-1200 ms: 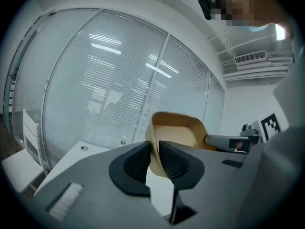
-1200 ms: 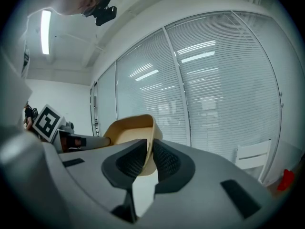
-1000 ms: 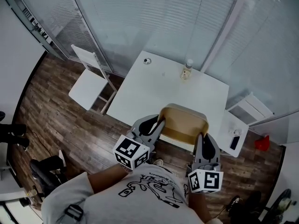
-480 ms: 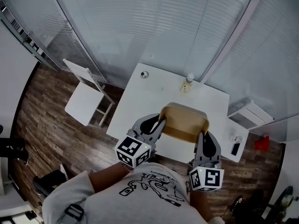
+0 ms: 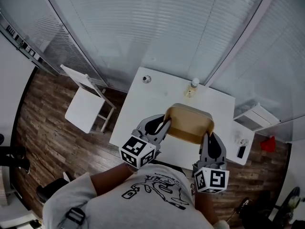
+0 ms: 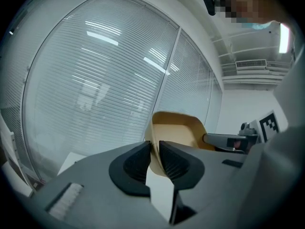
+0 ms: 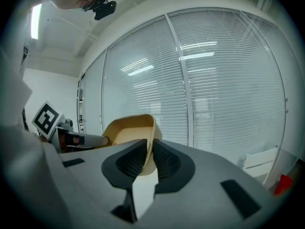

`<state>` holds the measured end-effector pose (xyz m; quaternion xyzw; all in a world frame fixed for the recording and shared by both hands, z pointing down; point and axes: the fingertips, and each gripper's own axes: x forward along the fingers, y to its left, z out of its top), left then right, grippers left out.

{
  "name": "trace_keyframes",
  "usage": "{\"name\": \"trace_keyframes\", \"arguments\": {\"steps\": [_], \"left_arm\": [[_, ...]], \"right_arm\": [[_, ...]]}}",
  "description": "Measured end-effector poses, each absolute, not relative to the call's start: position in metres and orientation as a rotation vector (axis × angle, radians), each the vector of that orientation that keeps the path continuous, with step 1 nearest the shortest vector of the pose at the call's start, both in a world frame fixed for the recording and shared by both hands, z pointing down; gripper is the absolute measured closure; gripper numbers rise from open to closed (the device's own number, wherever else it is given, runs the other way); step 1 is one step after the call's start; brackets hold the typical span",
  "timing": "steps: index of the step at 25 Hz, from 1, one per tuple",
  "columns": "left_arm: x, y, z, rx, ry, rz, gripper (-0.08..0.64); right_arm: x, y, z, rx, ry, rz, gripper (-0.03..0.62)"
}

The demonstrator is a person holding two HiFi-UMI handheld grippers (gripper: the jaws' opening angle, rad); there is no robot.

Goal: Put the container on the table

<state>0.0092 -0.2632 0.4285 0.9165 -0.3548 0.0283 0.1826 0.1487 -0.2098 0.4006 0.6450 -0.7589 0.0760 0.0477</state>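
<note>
A tan, tray-like container (image 5: 189, 123) hangs in the air between both grippers, over the near part of the white table (image 5: 157, 99). My left gripper (image 5: 163, 126) is shut on the container's left rim (image 6: 153, 149). At the other side my right gripper (image 5: 207, 138) is shut on the right rim (image 7: 149, 154). The container (image 6: 178, 132) is empty inside and held about level. In the right gripper view the container (image 7: 128, 130) shows with the left gripper behind it.
A small bottle (image 5: 192, 87) and a small round object (image 5: 147, 79) stand on the far part of the table. A white chair (image 5: 85, 106) is at the table's left, a white side unit (image 5: 257, 116) at its right. Glass walls with blinds rise behind.
Both grippers with the container have moved forward over the table; the table and chair now lie closer beneath the person in the head view.
</note>
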Motion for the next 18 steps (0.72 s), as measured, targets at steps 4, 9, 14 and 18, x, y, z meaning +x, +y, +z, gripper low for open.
{"name": "trace_keyframes", "arguments": {"steps": [4, 9, 14, 18], "left_arm": [[0.011, -0.266, 0.439, 2.564, -0.987, 0.105, 0.506], [0.012, -0.272, 0.460, 2.537, -0.981, 0.157, 0.506], [0.014, -0.276, 0.484, 2.501, -0.964, 0.210, 0.506], [0.016, -0.281, 0.511, 2.464, -0.945, 0.265, 0.506]], "right_arm": [[0.151, -0.214, 0.411, 1.958, -2.298, 0.263, 0.557], [0.151, -0.220, 0.433, 1.937, -2.253, 0.275, 0.557], [0.154, -0.225, 0.459, 1.930, -2.224, 0.356, 0.557], [0.156, -0.232, 0.485, 1.909, -2.203, 0.443, 0.557]]}}
